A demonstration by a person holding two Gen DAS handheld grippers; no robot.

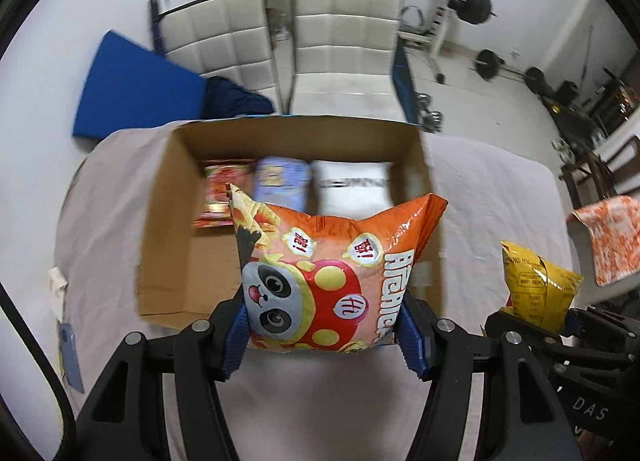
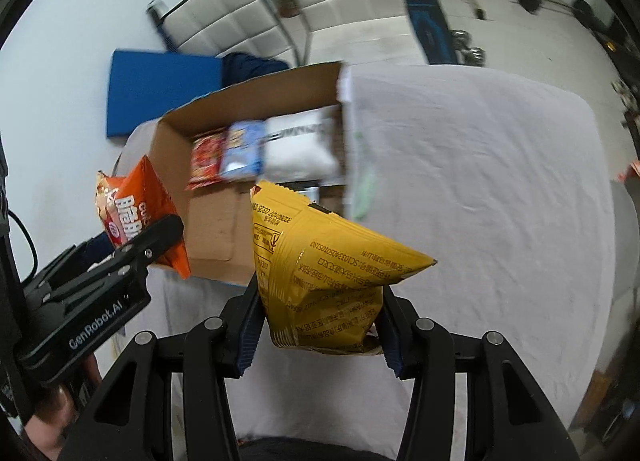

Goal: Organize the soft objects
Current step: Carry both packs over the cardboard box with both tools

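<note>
Clamped between the blue pads of the left hand-held gripper (image 1: 322,327), the orange panda snack bag (image 1: 324,273) hangs over the near edge of the open cardboard box (image 1: 168,221), which sits on the cloth-covered bench (image 1: 500,197). Inside, along the far wall, lie a red packet (image 1: 218,189), a blue packet (image 1: 282,181) and a white pack (image 1: 352,187). To the right, the right hand-held gripper (image 2: 320,327) pinches the yellow snack bag (image 2: 328,269) by its lower end. Both bags look light, air-puffed, slick and crushable; a gentle hold near a sealed seam seems safest.
</note>
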